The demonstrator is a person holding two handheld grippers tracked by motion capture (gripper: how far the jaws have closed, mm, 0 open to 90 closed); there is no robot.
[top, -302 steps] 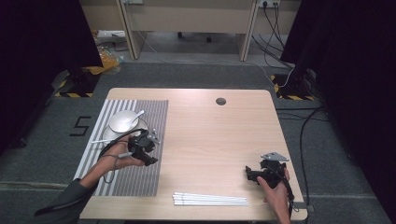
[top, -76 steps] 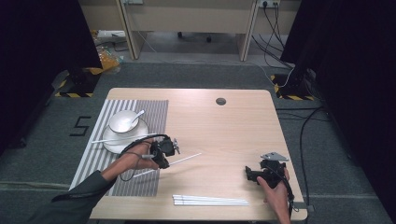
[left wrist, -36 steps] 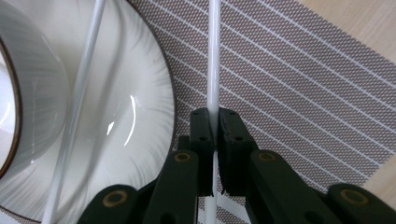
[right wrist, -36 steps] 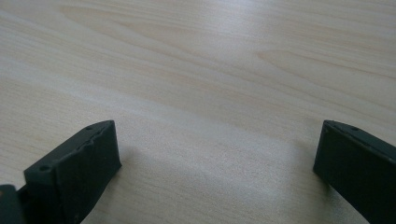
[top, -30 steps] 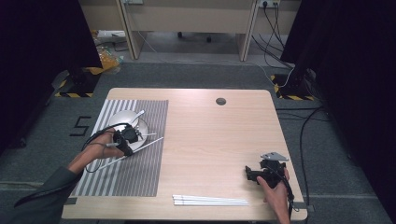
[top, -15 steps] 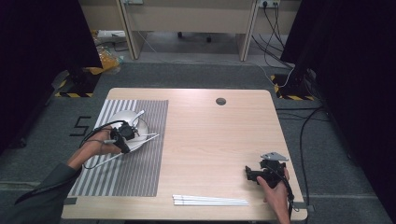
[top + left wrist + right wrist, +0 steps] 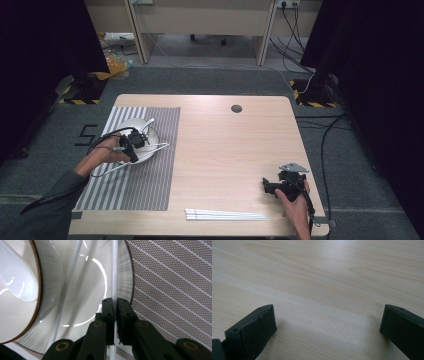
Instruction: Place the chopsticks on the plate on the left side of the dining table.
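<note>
— Chopstick [image 7: 114,270] first: where do you have it?

— Your left hand-held gripper [image 7: 114,305] pinches the white chopstick between its pressed-together jaws, over the white plate [image 7: 85,302] on the striped mat [image 7: 175,285]. The stick runs out past the plate's rim toward the bare counter [image 7: 230,150]. A second white chopstick [image 7: 67,285] lies slanted across the plate, just beside the bowl [image 7: 17,290].

— And your other hand?

— Your right hand-held gripper [image 7: 327,327] sits low over the wood near the counter's right front corner, jaws spread wide with nothing between them. More white chopsticks [image 7: 225,215] lie side by side along the front edge, well apart from the plate.
</note>
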